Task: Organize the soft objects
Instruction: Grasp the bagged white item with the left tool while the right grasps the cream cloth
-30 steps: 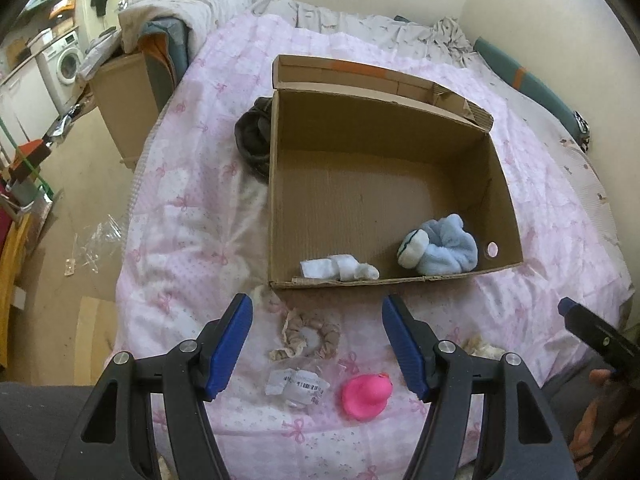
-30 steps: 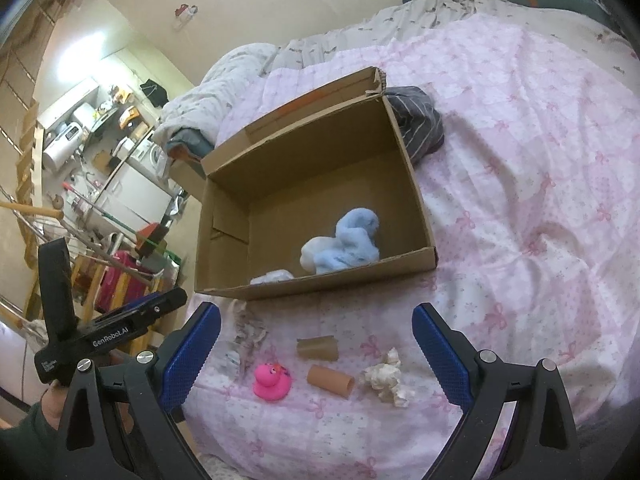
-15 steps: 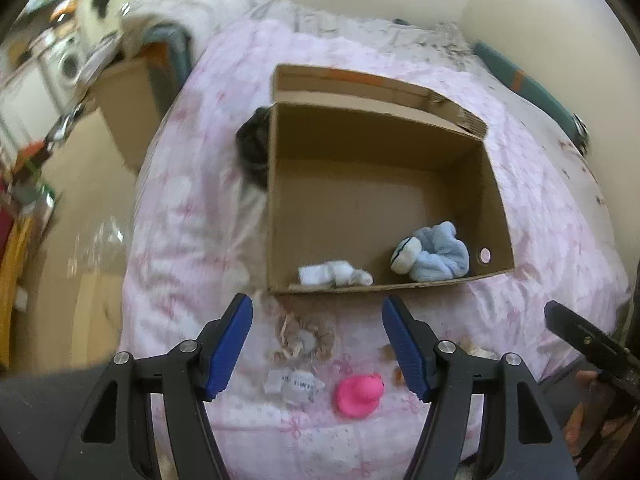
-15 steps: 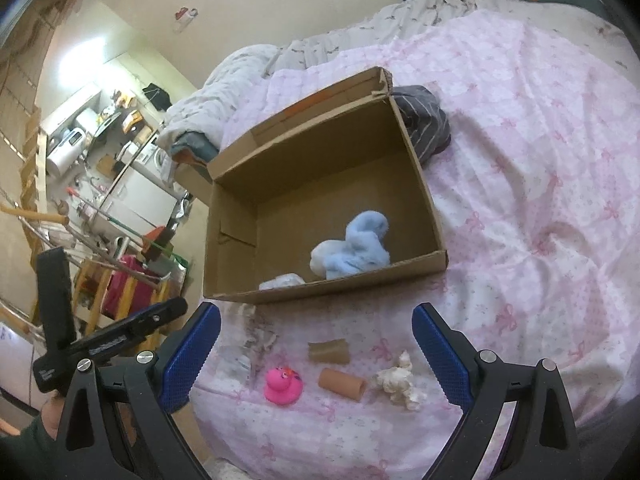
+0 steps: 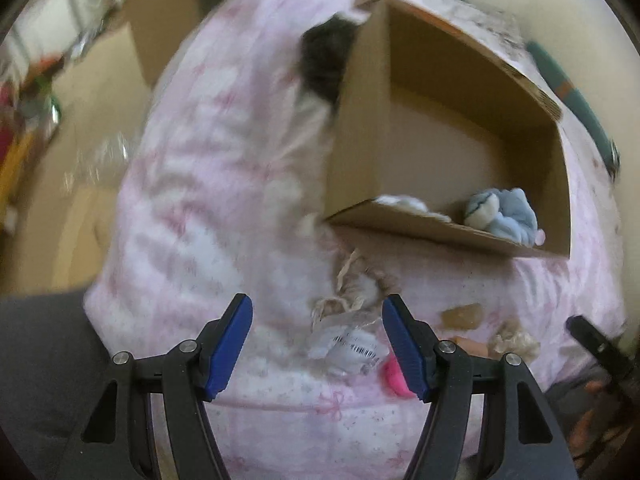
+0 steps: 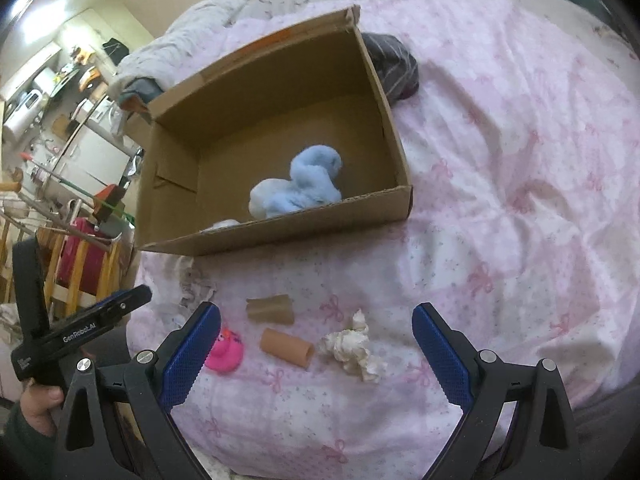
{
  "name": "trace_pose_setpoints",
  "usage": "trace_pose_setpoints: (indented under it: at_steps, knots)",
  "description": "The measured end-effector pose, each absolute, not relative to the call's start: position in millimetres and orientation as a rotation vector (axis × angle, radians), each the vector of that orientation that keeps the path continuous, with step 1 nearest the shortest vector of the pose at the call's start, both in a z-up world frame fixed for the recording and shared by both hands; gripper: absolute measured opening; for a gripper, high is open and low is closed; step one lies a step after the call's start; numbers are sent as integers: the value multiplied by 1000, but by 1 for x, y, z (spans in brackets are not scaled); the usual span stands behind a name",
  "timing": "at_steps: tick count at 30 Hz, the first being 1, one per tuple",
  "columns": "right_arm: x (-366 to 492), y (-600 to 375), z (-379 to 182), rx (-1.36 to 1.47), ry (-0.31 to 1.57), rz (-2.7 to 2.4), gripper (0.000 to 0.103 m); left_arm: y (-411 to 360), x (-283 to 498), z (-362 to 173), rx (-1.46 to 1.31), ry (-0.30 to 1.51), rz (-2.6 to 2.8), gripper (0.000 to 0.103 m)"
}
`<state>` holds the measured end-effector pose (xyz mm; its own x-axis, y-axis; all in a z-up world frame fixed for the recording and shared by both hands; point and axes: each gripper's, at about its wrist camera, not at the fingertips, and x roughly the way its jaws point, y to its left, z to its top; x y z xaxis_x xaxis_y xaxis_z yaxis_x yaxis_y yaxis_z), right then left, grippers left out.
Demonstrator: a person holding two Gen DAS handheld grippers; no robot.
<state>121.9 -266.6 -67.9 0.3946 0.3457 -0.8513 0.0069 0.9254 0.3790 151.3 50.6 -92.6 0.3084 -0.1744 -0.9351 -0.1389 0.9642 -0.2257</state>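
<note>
**Box holds two soft items, rest loose on bed**

Cardboard box (image 6: 280, 236) on the pink bedspread (image 6: 500, 160): blue plush (image 6: 304, 184) and white sock (image 6: 224, 224) inside, near the front wall. In front of it: pink duck (image 6: 228, 350), two cardboard tubes (image 6: 286, 346), crumpled tissue (image 6: 354, 350). Left gripper (image 5: 318, 342) and right gripper (image 6: 316, 354) both spread apart, holding nothing.

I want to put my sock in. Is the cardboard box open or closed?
Open. The cardboard box has no lid over it; its flap stands up at the back, and you can see the fluffy blue thing lying inside.
</note>
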Motion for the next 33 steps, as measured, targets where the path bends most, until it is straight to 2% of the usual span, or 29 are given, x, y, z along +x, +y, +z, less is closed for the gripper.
trace_pose_setpoints:
  at_steps: [4, 9, 12, 18, 19, 20, 21, 22, 33]
  knots:
    - [128, -264, -73, 362, 1173, 216, 103, 38, 150, -99, -328, 1342, -38, 65]
    - [130, -264, -78, 362, 1185, 213, 103, -4, 154, -116, -136, 1399, -102, 65]
    - [128, -268, -80, 375, 1195, 210, 103, -9, 154, -137, -128, 1474, -138, 65]
    - [127, -267, -82, 360, 1207, 210, 103, -19, 153, -150, -16, 1466, -116, 65]
    - [128, -266, -81, 359, 1205, 212, 103, -20, 150, -148, -13, 1458, -123, 63]
    - [128, -265, -81, 357, 1205, 214, 103, -21, 150, -148, -15, 1452, -129, 57]
    - [129, -264, -82, 354, 1207, 215, 103, -21, 147, -147, -21, 1449, -134, 35]
    - [130, -263, -82, 351, 1209, 215, 103, -21, 146, -147, -21, 1457, -130, 24]
    - [130, -280, -88, 435, 1225, 184, 103, 14, 122, -89, -61, 1308, -138, 23]
